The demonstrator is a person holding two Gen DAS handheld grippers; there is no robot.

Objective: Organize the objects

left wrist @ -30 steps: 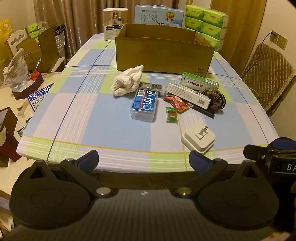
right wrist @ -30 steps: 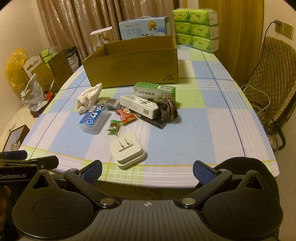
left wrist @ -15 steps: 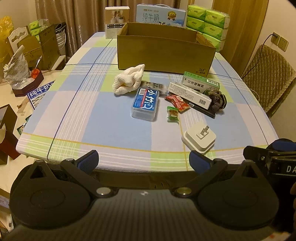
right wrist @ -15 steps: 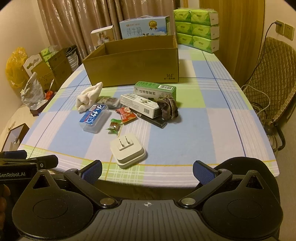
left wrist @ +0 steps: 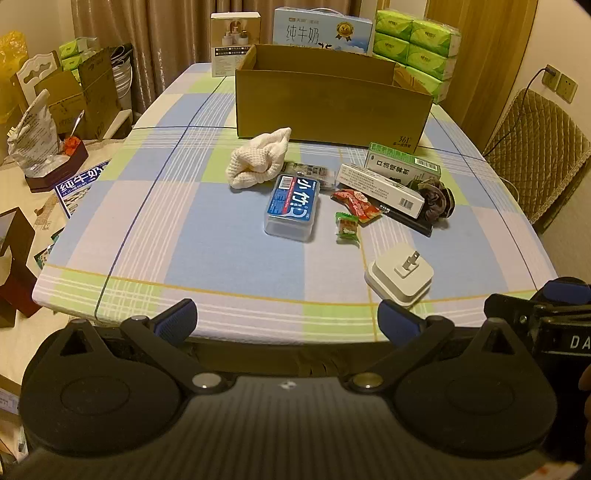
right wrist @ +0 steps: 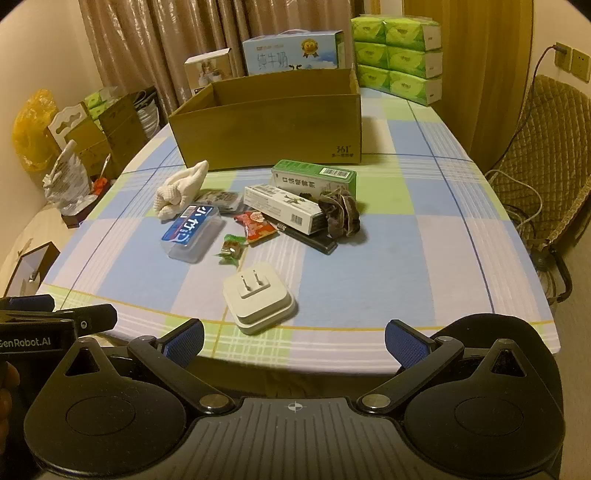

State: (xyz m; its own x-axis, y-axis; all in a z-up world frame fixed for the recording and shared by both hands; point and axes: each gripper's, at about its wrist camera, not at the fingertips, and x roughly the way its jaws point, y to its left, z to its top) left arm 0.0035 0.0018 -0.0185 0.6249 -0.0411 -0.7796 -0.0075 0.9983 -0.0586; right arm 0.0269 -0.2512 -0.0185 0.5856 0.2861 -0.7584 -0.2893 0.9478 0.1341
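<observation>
Checked table (left wrist: 147,229) holds clutter before a cardboard box (left wrist: 328,107); both grippers' fingers (left wrist: 177,319) (right wrist: 402,347) spread wide, empty

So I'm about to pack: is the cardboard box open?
Open: the cardboard box has no lid or flaps over it, and its inner walls show.

— What can you read on the table?
— "361°" on the cardboard box (right wrist: 347,150), near its lower right corner; "纯牛奶" on the blue milk carton (left wrist: 321,34) behind it.
— And the grippers?
— "GenRobot.AI" on the left gripper (right wrist: 26,342).
</observation>
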